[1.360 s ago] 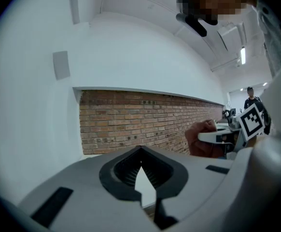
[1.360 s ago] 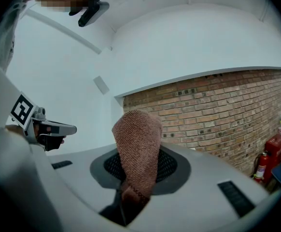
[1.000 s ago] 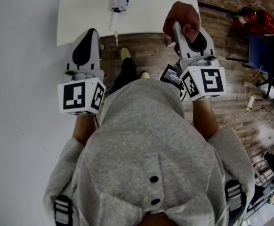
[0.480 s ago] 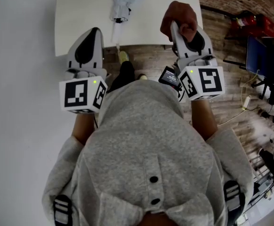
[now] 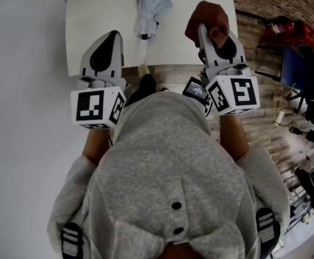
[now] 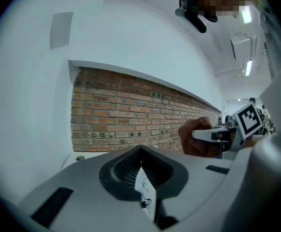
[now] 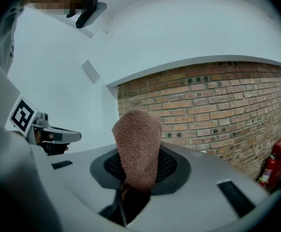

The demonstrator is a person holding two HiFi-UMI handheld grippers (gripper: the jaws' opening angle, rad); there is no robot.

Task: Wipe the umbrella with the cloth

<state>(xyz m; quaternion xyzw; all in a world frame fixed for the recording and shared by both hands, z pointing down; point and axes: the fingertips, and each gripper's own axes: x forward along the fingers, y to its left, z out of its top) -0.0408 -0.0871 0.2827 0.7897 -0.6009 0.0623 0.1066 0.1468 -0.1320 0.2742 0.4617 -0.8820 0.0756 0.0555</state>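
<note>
**Cloth clamped, umbrella on table**

The reddish-brown cloth (image 7: pixel 136 146) is clamped in the right tongs (image 7: pixel 131 195); the left tongs (image 6: pixel 141 180) are held together, empty; the folded pale umbrella (image 5: pixel 148 15) is laid on the white table (image 5: pixel 97 15), ahead between both tongs, untouched.

The head view looks steeply down at the table (image 5: pixel 92 15); both gripper views face the brick wall (image 6: pixel 131 120).

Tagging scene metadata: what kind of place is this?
Likely an indoor lab or workshop: exposed brick wall, a red fire extinguisher beside it, a white table on wood flooring.
</note>
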